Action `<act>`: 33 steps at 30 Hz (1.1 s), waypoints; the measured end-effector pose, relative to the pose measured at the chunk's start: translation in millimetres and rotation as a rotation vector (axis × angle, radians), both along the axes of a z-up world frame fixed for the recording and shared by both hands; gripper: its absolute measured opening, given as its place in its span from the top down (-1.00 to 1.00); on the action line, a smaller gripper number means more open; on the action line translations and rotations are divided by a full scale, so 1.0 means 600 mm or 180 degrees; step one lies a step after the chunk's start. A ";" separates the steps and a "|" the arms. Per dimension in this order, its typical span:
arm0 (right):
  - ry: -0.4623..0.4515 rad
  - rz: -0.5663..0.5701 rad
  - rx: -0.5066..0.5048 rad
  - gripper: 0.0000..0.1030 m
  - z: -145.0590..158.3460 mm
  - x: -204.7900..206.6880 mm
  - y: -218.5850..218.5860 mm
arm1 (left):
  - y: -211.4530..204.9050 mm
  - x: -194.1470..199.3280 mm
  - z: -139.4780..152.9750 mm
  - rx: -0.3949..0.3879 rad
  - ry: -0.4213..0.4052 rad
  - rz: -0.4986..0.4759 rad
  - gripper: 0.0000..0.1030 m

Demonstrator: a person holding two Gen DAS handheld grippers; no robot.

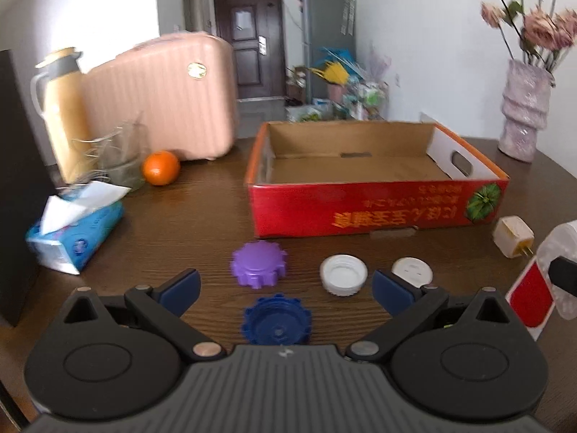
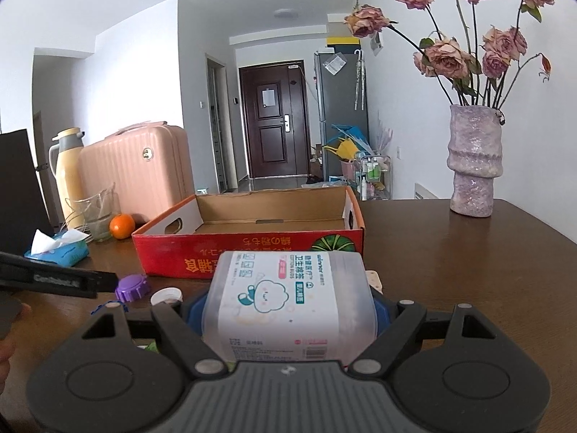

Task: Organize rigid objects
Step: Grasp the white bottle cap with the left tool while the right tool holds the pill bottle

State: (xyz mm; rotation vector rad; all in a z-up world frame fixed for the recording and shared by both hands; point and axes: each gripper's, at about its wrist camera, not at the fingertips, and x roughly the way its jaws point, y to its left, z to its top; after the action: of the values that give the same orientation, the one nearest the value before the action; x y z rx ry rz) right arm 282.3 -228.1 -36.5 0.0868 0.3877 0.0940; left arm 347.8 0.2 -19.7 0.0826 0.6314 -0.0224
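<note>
- On the brown table [image 1: 202, 209] the red box [image 1: 360, 209] stands open, and as far as both views show, its cardboard floor is bare: nothing has gone in yet.
- 5 small items lie in front of the box in the left wrist view: a purple cap [image 1: 259, 266], a blue cap [image 1: 277, 320], a white cap [image 1: 343, 275], a white disc [image 1: 412, 270] and a plug [image 1: 512, 241] off to the right.
- The left gripper [image 1: 286, 290] has its jaws wide apart and holds nothing; the blue cap lies between its fingers, untouched, with the purple cap just beyond.
- The right gripper [image 2: 288, 310] is clamped on a swab tub [image 2: 288, 299], pads pressing on both of its sides, and holds it just in front of the box's near wall.
- My reading: the task is at its start. The tub looks like the 1st item bound for the box, and it has yet to clear the wall.
- Left to do, by that reading: drop the tub in, then gather the 3 caps, the disc and the plug.
- A tissue pack [image 1: 77, 238], an orange [image 1: 161, 167], a glass [image 1: 124, 158], a flask [image 1: 66, 108], a pink case [image 1: 166, 97] and a vase [image 1: 524, 108] stand farther back; whether any belongs to the task I cannot tell.
</note>
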 end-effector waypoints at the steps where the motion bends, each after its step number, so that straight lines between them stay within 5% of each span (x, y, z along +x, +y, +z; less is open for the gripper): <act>1: 0.0011 -0.0014 0.0011 -0.59 -0.001 0.001 -0.001 | -0.006 0.006 -0.001 0.0017 0.0029 -0.0033 -1.00; 11: 0.0098 -0.0116 0.0067 -0.59 -0.006 0.013 -0.013 | -0.042 0.064 -0.019 0.0183 0.0235 -0.0134 -0.92; 16: 0.0143 -0.0139 0.0063 -0.59 -0.010 0.020 -0.013 | -0.044 0.108 -0.042 0.0106 0.0515 -0.0137 -0.54; 23: 0.0239 -0.0193 0.0046 -0.59 -0.020 0.035 -0.014 | -0.053 0.131 -0.063 0.0044 0.0666 -0.0283 -0.30; 27: 0.0274 -0.0212 0.0030 -0.59 -0.024 0.039 -0.013 | -0.046 0.140 -0.077 -0.0090 0.0779 -0.0388 0.20; 33: 0.0247 -0.0213 0.0009 -0.59 -0.025 0.039 -0.011 | -0.038 0.137 -0.071 -0.0148 0.0713 -0.0360 0.20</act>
State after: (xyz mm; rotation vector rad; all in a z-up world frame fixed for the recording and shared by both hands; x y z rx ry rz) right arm 305.5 -234.9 -51.7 0.1062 0.4618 0.0253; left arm 429.8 -22.7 -62.4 0.0712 0.8490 -0.1574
